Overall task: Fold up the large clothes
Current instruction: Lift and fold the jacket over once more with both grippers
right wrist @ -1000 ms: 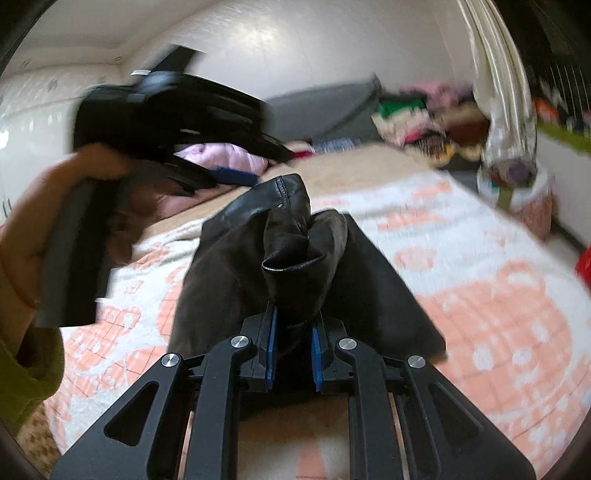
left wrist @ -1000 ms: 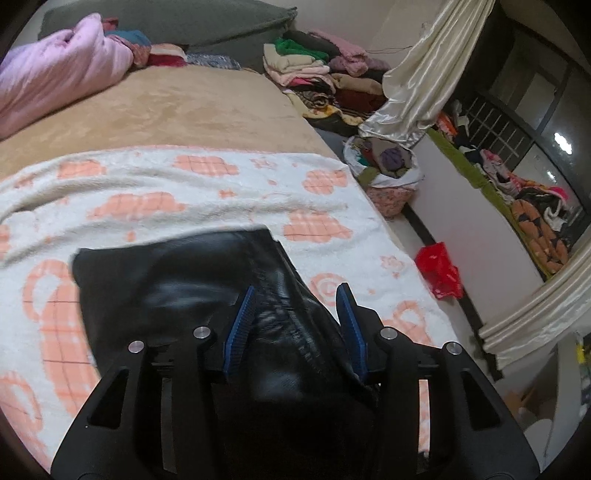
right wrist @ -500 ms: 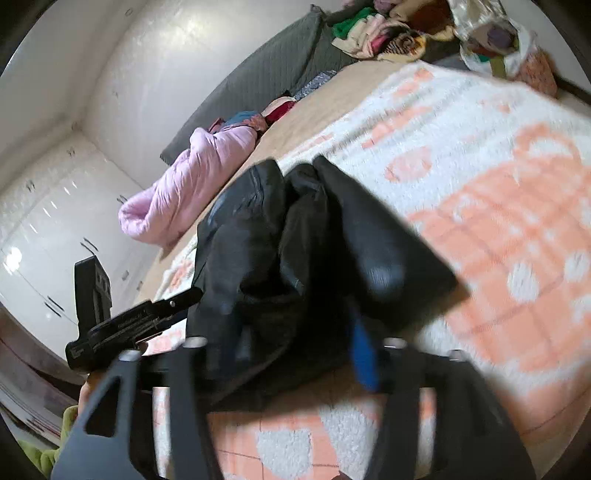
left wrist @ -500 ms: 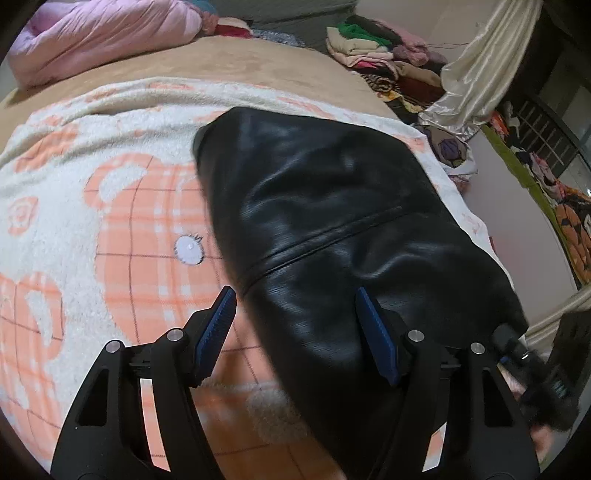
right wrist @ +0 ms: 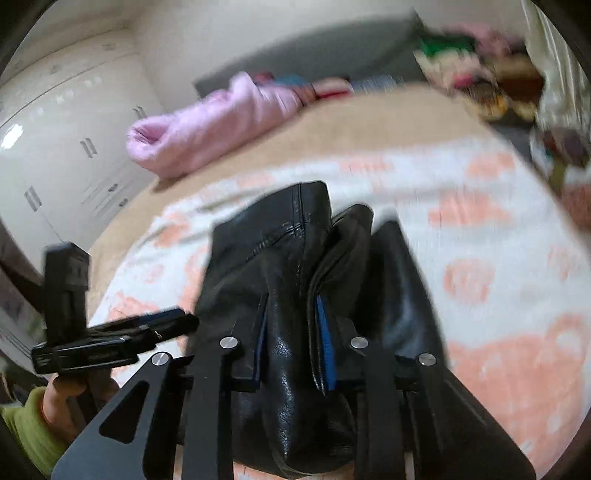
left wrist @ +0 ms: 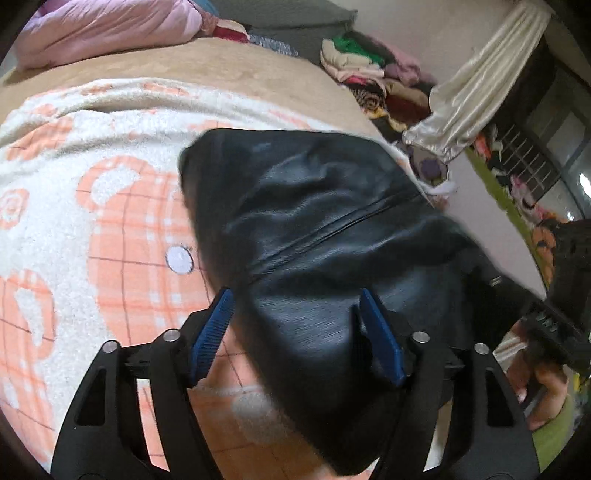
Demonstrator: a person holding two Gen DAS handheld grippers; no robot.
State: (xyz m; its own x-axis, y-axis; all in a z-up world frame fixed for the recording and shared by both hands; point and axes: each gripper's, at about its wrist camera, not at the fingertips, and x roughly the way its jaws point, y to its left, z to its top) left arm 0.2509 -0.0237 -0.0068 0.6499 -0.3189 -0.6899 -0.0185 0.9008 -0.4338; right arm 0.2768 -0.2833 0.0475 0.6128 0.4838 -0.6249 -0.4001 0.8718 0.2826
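A black leather garment [left wrist: 317, 221] lies bunched on the white and orange blanket [left wrist: 92, 206]. My left gripper [left wrist: 295, 299] hangs over its near edge. Its jaws are opening wide, and the leather lies loose between the blue pads [left wrist: 212, 326]. My right gripper [right wrist: 291, 306] is closing on a thick fold of the same garment [right wrist: 291, 266]. The leather fills the gap and the pads [right wrist: 325, 332] press on it. Each view shows the other gripper at its edge, in a hand with a green sleeve [right wrist: 29, 424].
A pink quilt [left wrist: 110, 29] lies at the head of the tan bed [left wrist: 184, 66]. Piled clothes [left wrist: 369, 70] and a cream curtain [left wrist: 476, 77] stand at the far right. White wardrobes [right wrist: 62, 129] line the left wall. The floor drops off to the right.
The left gripper came down over the garment and its jaws spread wider. The right gripper let its raised fold go, swung across, and has closed on another fold lower down.
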